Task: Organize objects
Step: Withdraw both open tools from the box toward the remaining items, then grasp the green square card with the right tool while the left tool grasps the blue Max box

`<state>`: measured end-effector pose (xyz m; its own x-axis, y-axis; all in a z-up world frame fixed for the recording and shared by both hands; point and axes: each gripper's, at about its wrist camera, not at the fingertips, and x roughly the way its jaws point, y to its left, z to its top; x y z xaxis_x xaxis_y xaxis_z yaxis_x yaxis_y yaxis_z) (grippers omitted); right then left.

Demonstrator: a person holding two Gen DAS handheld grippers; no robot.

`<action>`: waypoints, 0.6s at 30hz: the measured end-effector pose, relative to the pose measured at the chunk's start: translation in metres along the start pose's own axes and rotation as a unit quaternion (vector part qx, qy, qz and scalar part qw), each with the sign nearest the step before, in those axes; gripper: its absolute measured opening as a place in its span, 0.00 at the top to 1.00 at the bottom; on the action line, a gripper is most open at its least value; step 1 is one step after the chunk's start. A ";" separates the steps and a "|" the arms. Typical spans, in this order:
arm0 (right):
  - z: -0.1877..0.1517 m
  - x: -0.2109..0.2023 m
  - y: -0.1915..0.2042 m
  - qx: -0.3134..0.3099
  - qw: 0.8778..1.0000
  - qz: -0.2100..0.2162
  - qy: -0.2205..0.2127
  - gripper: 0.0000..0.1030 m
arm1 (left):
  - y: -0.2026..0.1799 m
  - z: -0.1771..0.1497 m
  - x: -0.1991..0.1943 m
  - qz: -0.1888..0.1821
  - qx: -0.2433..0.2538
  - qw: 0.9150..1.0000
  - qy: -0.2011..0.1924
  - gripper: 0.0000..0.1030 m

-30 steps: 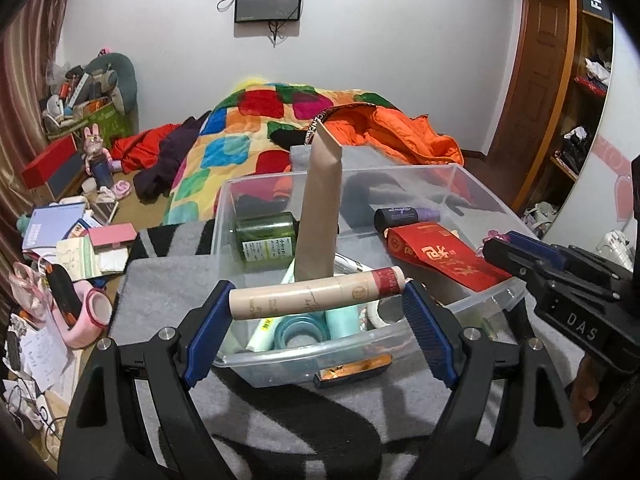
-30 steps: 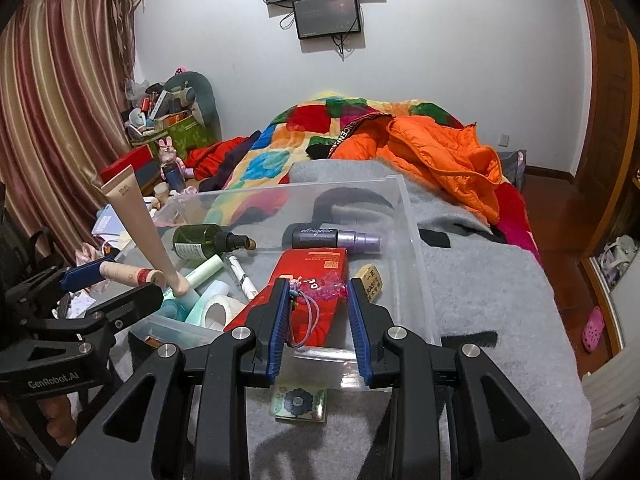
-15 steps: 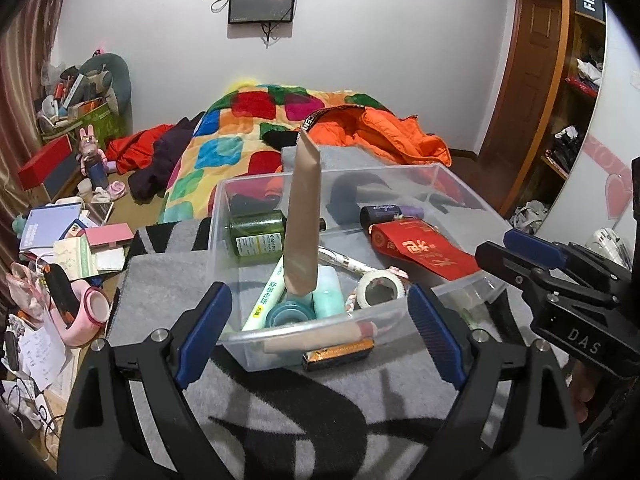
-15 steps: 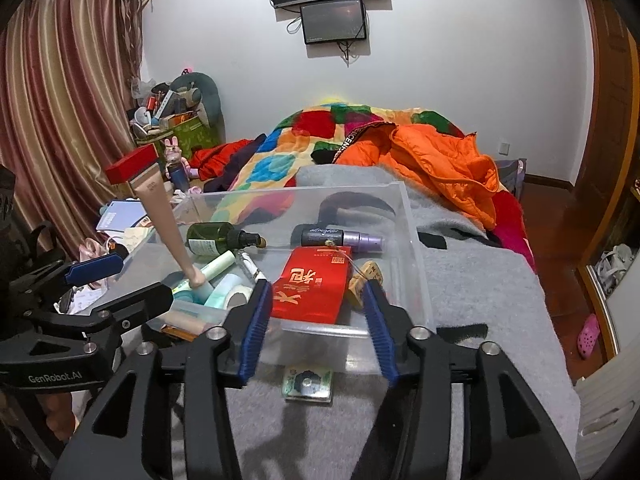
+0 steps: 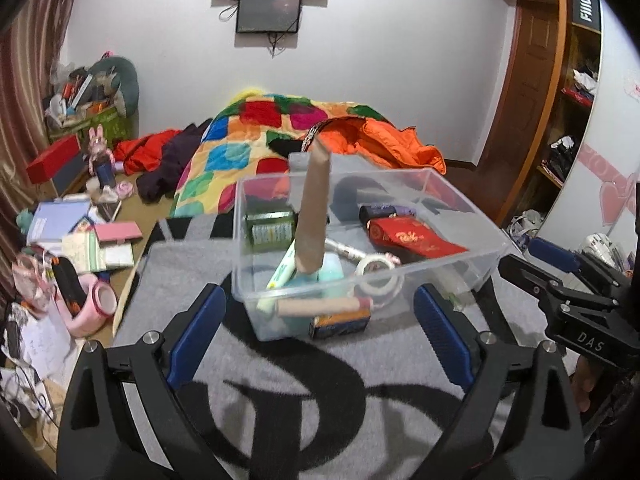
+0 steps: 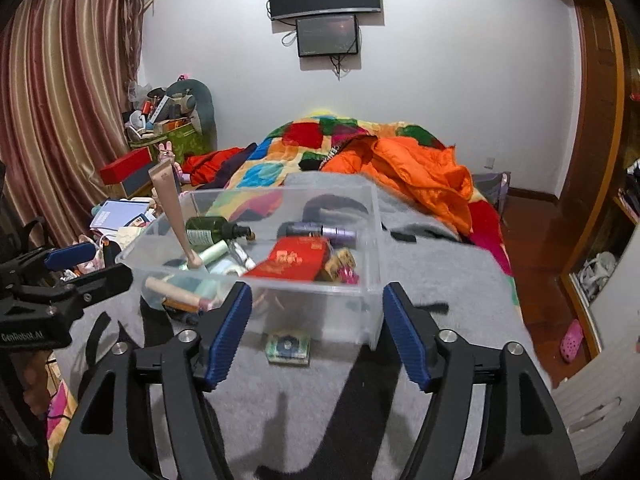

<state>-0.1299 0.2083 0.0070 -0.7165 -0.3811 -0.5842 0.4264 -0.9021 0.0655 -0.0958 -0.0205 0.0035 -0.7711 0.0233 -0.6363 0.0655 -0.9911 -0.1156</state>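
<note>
Both tools are empty: my left tool (image 5: 320,326) has its blue-padded jaws spreading to nearly their widest, and my right tool (image 6: 316,334) is part open with its jaws also widening, nothing between either pair. Each hangs just short of the clear plastic storage bin (image 5: 460,258) that sits on the grey blanket with the black pattern (image 5: 280,396), tilted down toward its near wall.

Inside the bin I see a tall tan squeeze tube (image 5: 314,216) standing on its cap, a second tan tube with a red cap (image 5: 324,306) lying along the near wall, a dark green bottle (image 6: 210,230), a flat red box with gold lettering (image 6: 296,260), a dark purple cylinder (image 6: 322,231), a roll of white tape (image 5: 376,268) and some pale green tubes.

Two things lie outside on the blanket: a small orange and black box (image 5: 340,324) touching the bin's near wall, and a small green patterned packet (image 6: 289,347) just in front of it. I judge those are what is left to put away.

To do it well, I would bring a tool down low and level over one piece, jaws straddling its narrow sides, close firmly, then lift clear of the rim before lowering it inside, well away from the standing tube so it does not topple.
</note>
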 end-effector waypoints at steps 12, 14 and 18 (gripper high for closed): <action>-0.032 0.044 0.002 0.007 0.997 0.014 0.074 0.35 | 0.003 -0.042 0.031 0.009 -0.007 0.998 0.056 0.12; -0.033 0.052 0.005 0.005 0.996 0.018 0.084 0.35 | -0.001 -0.042 0.038 0.010 -0.003 0.998 0.062 0.20; -0.036 0.067 0.012 -0.006 0.994 0.023 0.110 0.39 | -0.005 -0.040 0.048 0.017 -0.012 0.997 0.068 0.25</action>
<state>-0.1531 0.1791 -0.0606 -0.5588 -0.3682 -0.7431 0.4635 -0.8817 0.0884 -0.1077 -0.0095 -0.0571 -0.6754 0.0086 -0.7374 0.1071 -0.9882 -0.1096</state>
